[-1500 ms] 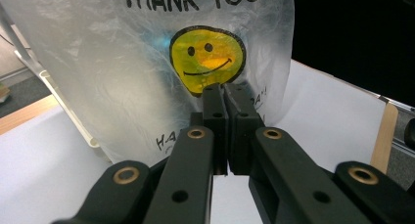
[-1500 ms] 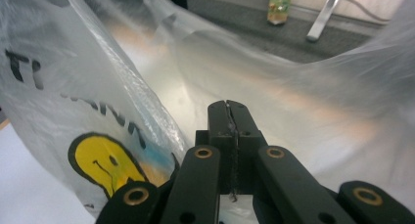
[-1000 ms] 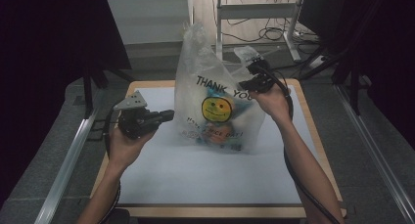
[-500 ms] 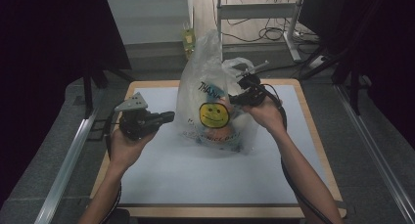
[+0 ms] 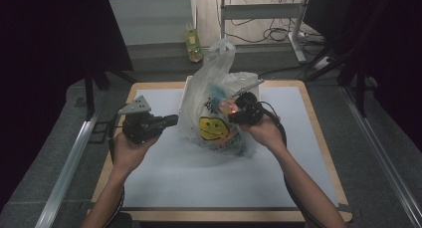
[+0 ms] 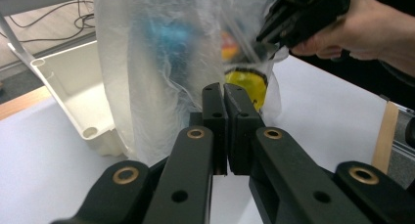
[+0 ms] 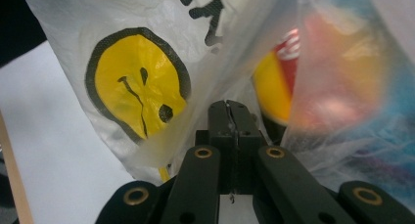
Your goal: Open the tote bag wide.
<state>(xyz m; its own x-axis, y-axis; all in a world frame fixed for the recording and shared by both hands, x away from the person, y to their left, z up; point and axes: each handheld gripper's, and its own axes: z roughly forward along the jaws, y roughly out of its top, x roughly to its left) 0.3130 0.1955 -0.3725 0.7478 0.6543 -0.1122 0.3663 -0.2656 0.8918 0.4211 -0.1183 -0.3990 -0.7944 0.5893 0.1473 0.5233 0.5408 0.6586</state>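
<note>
Bag point(image 5: 214, 113) mid-table point(image 5: 199, 178); tray point(image 6: 73, 87) behind; tools flank bag.

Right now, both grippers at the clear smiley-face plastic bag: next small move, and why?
Probably lower the right gripper a touch more: its jaws look pinched shut on the clear smiley-face plastic bag, which stands slumped on the white table mat. The left gripper waits shut beside it.

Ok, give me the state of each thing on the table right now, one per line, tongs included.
plastic bag: upright on the mat, filled, top bunched.
white tray: behind the bag, looks empty where visible.
left tongs: shut, beside the bag; whether film is pinched is unclear.
right tongs: shut, against the bag's side; grip unclear.
</note>
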